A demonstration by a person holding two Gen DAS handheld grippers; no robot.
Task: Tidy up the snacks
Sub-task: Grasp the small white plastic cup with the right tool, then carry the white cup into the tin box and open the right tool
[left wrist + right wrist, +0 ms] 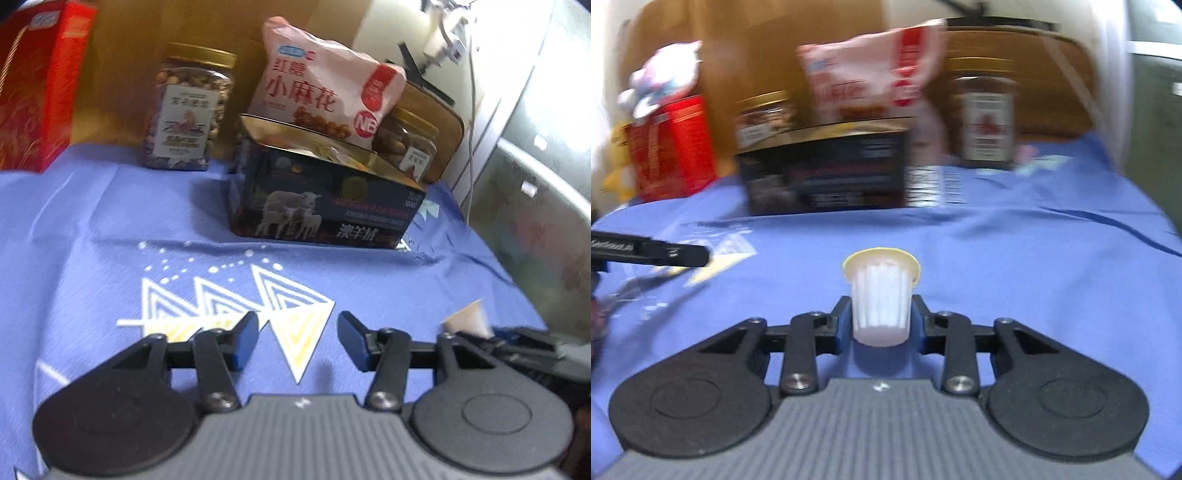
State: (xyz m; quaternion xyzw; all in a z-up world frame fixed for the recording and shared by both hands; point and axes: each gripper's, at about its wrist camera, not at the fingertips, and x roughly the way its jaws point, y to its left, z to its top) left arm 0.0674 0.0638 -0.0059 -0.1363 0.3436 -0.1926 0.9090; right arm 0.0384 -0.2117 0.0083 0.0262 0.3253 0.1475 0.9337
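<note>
Right tongs (881, 325) pinched a ribbed white cup (880, 302) at frame centre; left tongs (298, 341) stood spread over blue cloth (110, 229).

Left gripper (298, 341) open over blue cloth (110, 229), dark box (325, 206) beyond

The setting appears domestic: a table under a blue patterned tablecloth (110, 221) carries household snacks, namely a nut jar (188, 110), a pink snack bag (317, 85), a red gift box (37, 81) and a plush toy (665, 81) at the back.
</note>
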